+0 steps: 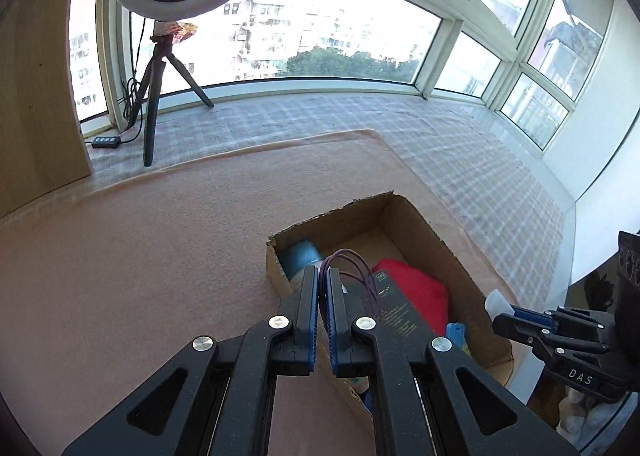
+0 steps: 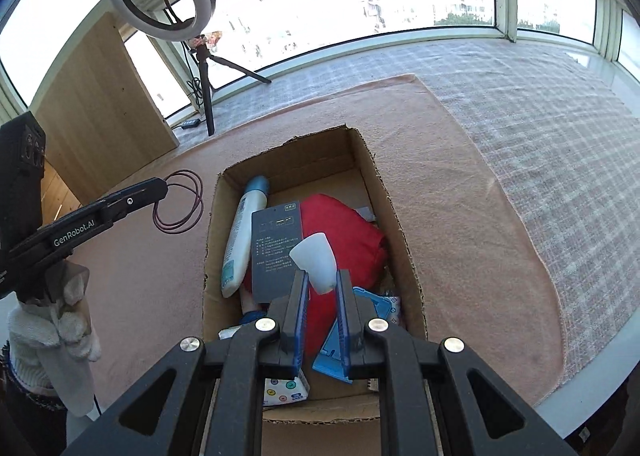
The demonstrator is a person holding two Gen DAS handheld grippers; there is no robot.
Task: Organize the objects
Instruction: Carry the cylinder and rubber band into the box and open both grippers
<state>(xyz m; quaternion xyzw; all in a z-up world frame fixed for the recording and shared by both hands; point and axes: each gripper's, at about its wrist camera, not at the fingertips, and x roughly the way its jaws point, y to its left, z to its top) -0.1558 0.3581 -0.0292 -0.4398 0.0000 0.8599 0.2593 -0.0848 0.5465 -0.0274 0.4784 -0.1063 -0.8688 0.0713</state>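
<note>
Pinching thin purple wire loops (image 2: 179,201) leftward, translucent white plastic cap (image 2: 316,258) rightward, risking slippage outside open brown cardboard box (image 2: 404,240).

Cardboard box (image 2: 384,191), open-topped, on pink cloth. Inside: white bottle (image 2: 240,240) with blue cap lying along left wall; grey card (image 2: 276,252) over red cloth (image 2: 352,240); blue plastic piece (image 2: 332,360). Purple wire loop (image 2: 180,199) and white cone-shaped cap (image 2: 316,260), each pinched between fingers above.
</note>
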